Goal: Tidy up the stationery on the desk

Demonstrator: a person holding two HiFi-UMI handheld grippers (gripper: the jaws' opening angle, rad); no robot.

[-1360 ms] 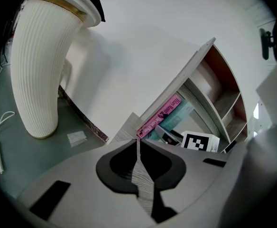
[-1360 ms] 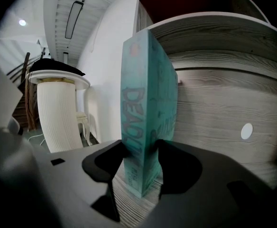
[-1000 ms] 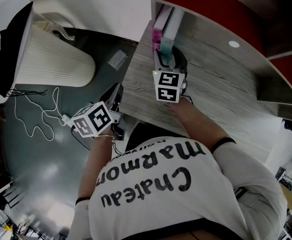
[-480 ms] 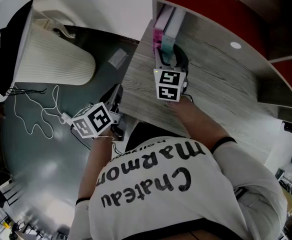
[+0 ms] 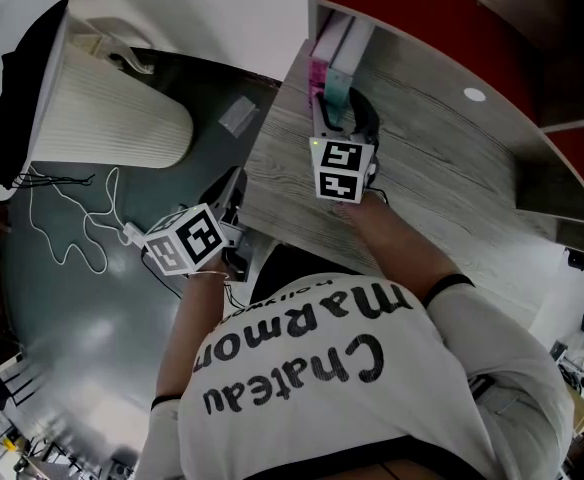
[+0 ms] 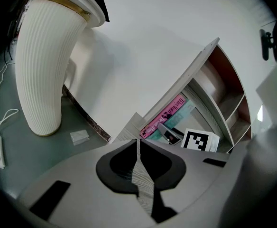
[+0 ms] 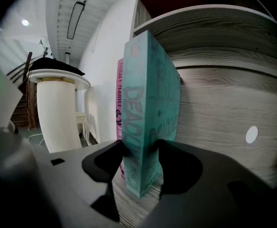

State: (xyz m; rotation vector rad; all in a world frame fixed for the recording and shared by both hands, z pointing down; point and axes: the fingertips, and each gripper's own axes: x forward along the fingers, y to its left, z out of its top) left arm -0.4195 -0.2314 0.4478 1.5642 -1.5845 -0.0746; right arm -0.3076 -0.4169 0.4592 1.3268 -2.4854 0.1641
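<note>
A teal book [image 7: 150, 103] stands upright on the wooden desk [image 5: 422, 178], against a pink book [image 7: 120, 108] at the desk's far left corner. My right gripper [image 7: 141, 151] is shut on the teal book near its bottom, one jaw on each cover. From the head view, the right gripper [image 5: 340, 118] reaches toward the teal book [image 5: 336, 86] and the pink book [image 5: 319, 73]. My left gripper [image 5: 230, 196] hangs off the desk's left edge, shut and empty. In its own view the left gripper [image 6: 138, 146] has its jaws together.
A shelf unit with red back panels [image 5: 442, 8] rises behind the desk. Left of the desk, a white ribbed pedestal [image 5: 102, 118] stands on the grey floor, with a white cable [image 5: 77, 238] and a scrap of paper [image 5: 236, 116] lying nearby.
</note>
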